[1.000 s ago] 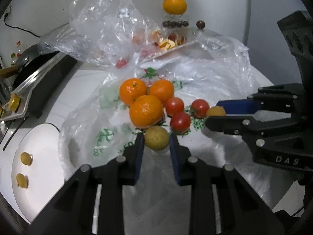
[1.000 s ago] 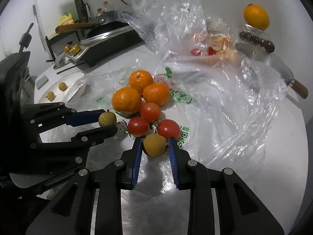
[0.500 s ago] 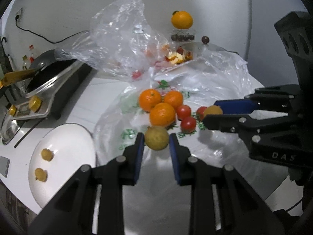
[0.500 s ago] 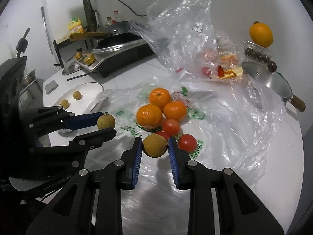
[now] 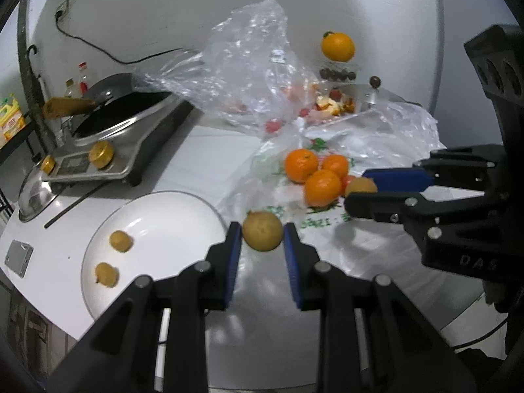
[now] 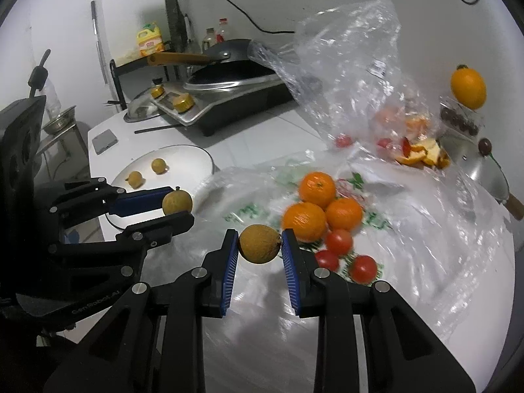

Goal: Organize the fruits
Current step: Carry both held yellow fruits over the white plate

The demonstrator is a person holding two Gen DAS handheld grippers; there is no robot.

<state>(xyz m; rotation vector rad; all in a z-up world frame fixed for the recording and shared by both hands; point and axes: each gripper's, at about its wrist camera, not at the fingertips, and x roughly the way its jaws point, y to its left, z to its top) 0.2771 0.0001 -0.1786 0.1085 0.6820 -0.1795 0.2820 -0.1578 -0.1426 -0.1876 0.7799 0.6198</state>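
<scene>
My left gripper (image 5: 262, 239) is shut on a small yellow-brown round fruit (image 5: 262, 235), held in the air just right of a white plate (image 5: 170, 216) that carries two more such fruits (image 5: 120, 241). My right gripper (image 6: 259, 245) is shut on a darker brown round fruit (image 6: 259, 244) above the plastic sheet. Three oranges (image 6: 317, 189) and three cherry tomatoes (image 6: 339, 241) lie on a flattened clear bag (image 6: 409, 216). In the right wrist view the left gripper (image 6: 177, 203) hangs over the plate's edge (image 6: 196, 160); in the left wrist view the right gripper (image 5: 360, 190) hovers beside the oranges (image 5: 322, 187).
An induction cooker with a wok (image 5: 124, 121) stands at the back left, a phone (image 6: 104, 140) and a metal lid (image 5: 34, 193) near it. A crumpled clear bag with peel and tomatoes (image 6: 360, 98), a pan lid (image 6: 481, 170) and a lone orange on a box (image 5: 338, 47) sit at the back.
Both grippers have lifted and swung left with their fruits, away from the oranges. The white plate has come further into view, close under the left gripper.
</scene>
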